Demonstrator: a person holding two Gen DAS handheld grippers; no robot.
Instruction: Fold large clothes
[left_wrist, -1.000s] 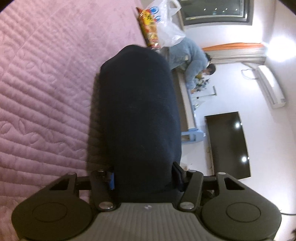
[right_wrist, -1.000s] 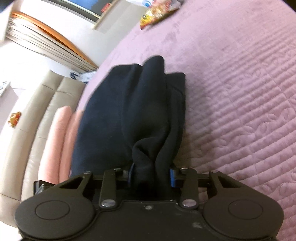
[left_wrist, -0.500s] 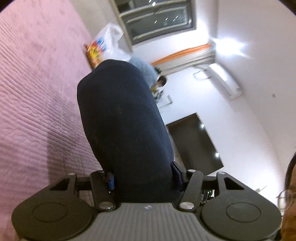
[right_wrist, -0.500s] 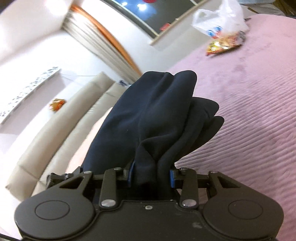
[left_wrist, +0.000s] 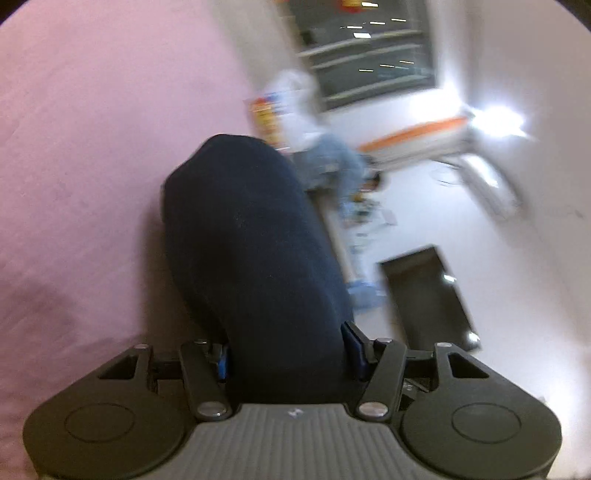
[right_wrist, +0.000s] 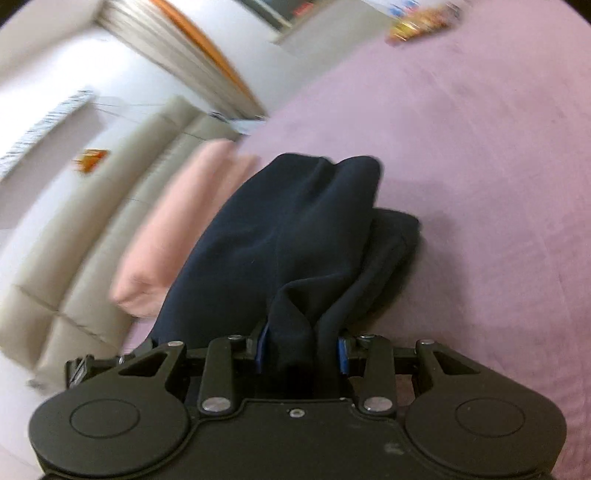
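Observation:
A dark navy garment (left_wrist: 251, 258) fills the middle of the left wrist view, bunched between the jaws of my left gripper (left_wrist: 288, 354), which is shut on it. In the right wrist view the same navy garment (right_wrist: 295, 236) hangs in thick folds from my right gripper (right_wrist: 301, 350), also shut on it. Its far end droops toward the pink quilted bed cover (right_wrist: 480, 184). Both views are motion-blurred. The fingertips are hidden by cloth.
A pink pillow (right_wrist: 184, 221) lies against a beige padded headboard (right_wrist: 74, 258) at the left. A snack bag and white plastic bag (left_wrist: 280, 103) sit at the bed's far edge. A person in blue (left_wrist: 332, 162), a dark TV (left_wrist: 428, 295) and a window stand beyond.
Both grippers have swung back down toward the bed with the garment still held. The cameras are moving fast, so both views have blurred. The grips have not changed.

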